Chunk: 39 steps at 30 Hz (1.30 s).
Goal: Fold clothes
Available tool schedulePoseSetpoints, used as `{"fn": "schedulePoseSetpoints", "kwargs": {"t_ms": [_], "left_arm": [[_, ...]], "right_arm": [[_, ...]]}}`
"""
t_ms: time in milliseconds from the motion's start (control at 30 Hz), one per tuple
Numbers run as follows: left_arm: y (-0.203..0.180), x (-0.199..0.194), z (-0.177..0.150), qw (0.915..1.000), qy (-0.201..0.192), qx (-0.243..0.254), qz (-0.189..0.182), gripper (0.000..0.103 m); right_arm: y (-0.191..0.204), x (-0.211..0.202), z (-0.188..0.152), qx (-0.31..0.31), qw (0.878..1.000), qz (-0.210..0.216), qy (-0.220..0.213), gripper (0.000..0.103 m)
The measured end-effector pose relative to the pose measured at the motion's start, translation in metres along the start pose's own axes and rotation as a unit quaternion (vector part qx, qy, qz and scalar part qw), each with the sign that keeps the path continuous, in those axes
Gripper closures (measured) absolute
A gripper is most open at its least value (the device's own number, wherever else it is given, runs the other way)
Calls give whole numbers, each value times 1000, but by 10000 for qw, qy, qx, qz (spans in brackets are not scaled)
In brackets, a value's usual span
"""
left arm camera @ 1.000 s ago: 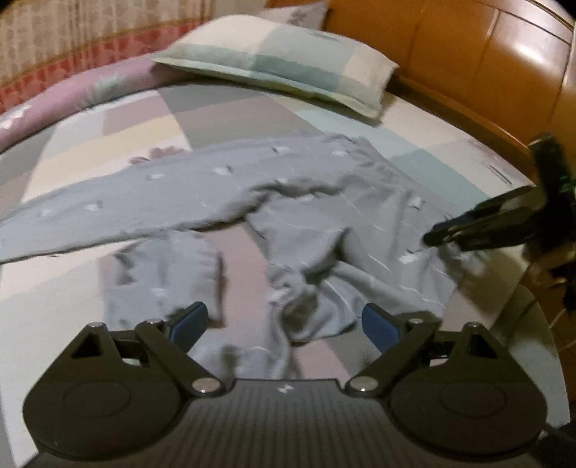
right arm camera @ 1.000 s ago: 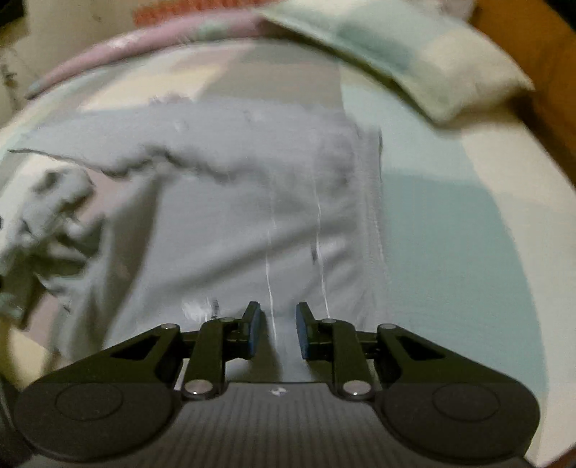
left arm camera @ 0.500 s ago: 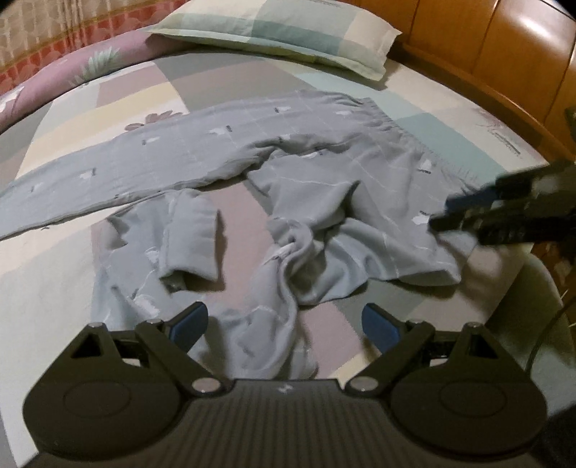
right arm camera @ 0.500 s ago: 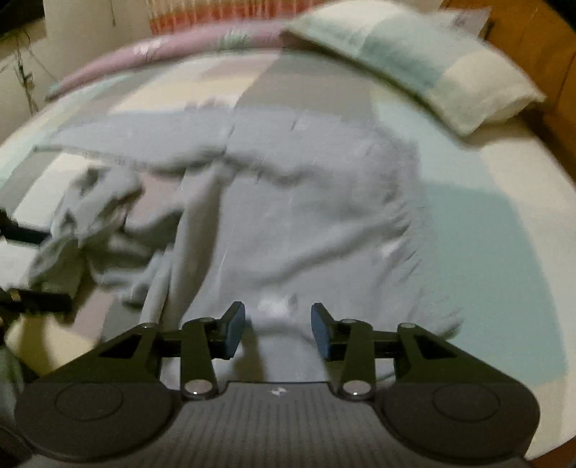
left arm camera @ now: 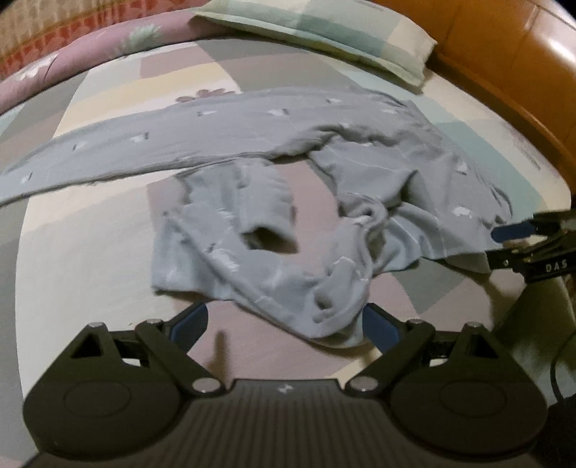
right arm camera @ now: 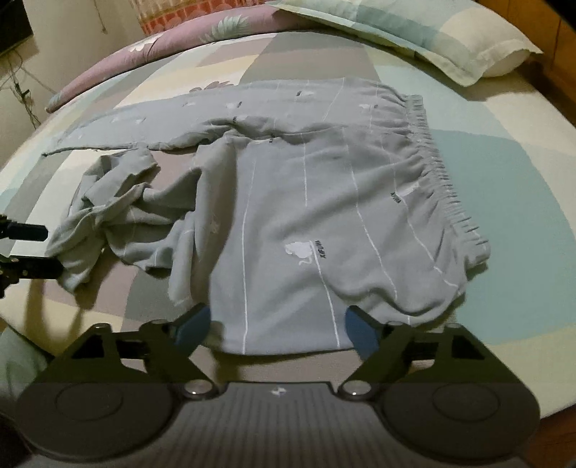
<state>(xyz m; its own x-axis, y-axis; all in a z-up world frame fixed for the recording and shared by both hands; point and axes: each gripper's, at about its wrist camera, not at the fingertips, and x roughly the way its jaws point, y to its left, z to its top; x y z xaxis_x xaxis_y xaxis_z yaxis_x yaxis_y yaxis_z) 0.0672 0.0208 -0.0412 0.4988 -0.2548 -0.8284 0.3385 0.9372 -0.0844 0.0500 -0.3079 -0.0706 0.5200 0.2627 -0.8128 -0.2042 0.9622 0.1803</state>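
Grey patterned trousers (left arm camera: 360, 172) lie crumpled on the patchwork bedspread (left arm camera: 90, 234). One leg stretches flat to the far left; the other is bunched in a heap just before my left gripper (left arm camera: 284, 327), which stands open, the crumpled leg end reaching in beside its right finger. In the right wrist view the trousers (right arm camera: 324, 216) show their gathered waistband (right arm camera: 442, 180) at the right. My right gripper (right arm camera: 275, 327) is open, its fingers on either side of the near cloth edge. The right gripper (left arm camera: 518, 241) also shows at the trousers' right edge.
A checked pillow (right arm camera: 432, 32) lies at the bed's far end. A wooden headboard (left arm camera: 504, 64) runs along the right. A mauve rolled quilt (right arm camera: 162, 46) borders the far left. The left gripper's fingers (right arm camera: 28, 252) poke in at the left edge.
My right gripper opened from nearly shut to wide and drew back to the cloth's near edge. My left gripper pulled back, so the bunched leg now lies in front of it.
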Motion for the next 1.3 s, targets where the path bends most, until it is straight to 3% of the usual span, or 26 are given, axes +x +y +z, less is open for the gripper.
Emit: {"fn": "schedulePoseSetpoints", "kwargs": {"t_ms": [200, 400, 600, 767, 833, 967, 1033, 1167, 1300], "left_arm": [[33, -1, 17, 9988, -192, -440, -27, 11], [56, 5, 48, 9974, -417, -571, -142, 11], [79, 41, 89, 9986, -258, -443, 144, 15], [88, 76, 112, 9993, 17, -239, 296, 32], [87, 90, 114, 9991, 252, -72, 320, 45], [80, 96, 109, 9979, 320, 466, 321, 49], [80, 93, 108, 9970, 428, 619, 184, 56], [78, 83, 105, 9955, 546, 778, 20, 98], [76, 60, 100, 9957, 283, 860, 173, 98]], "right_arm": [[8, 9, -1, -242, 9995, -192, 58, 0], [10, 12, -1, -369, 9988, -302, 54, 0], [12, 14, -2, -476, 9982, -351, 56, 0], [13, 15, -3, -539, 9978, -388, 17, 0], [13, 15, -2, -552, 9977, -384, 11, 0], [13, 15, -2, -582, 9976, -373, 16, 0], [13, 14, -2, -595, 9976, -365, 14, 0], [14, 15, -1, -603, 9974, -383, 13, 0], [15, 15, 0, -590, 9974, -409, 33, 0]]}}
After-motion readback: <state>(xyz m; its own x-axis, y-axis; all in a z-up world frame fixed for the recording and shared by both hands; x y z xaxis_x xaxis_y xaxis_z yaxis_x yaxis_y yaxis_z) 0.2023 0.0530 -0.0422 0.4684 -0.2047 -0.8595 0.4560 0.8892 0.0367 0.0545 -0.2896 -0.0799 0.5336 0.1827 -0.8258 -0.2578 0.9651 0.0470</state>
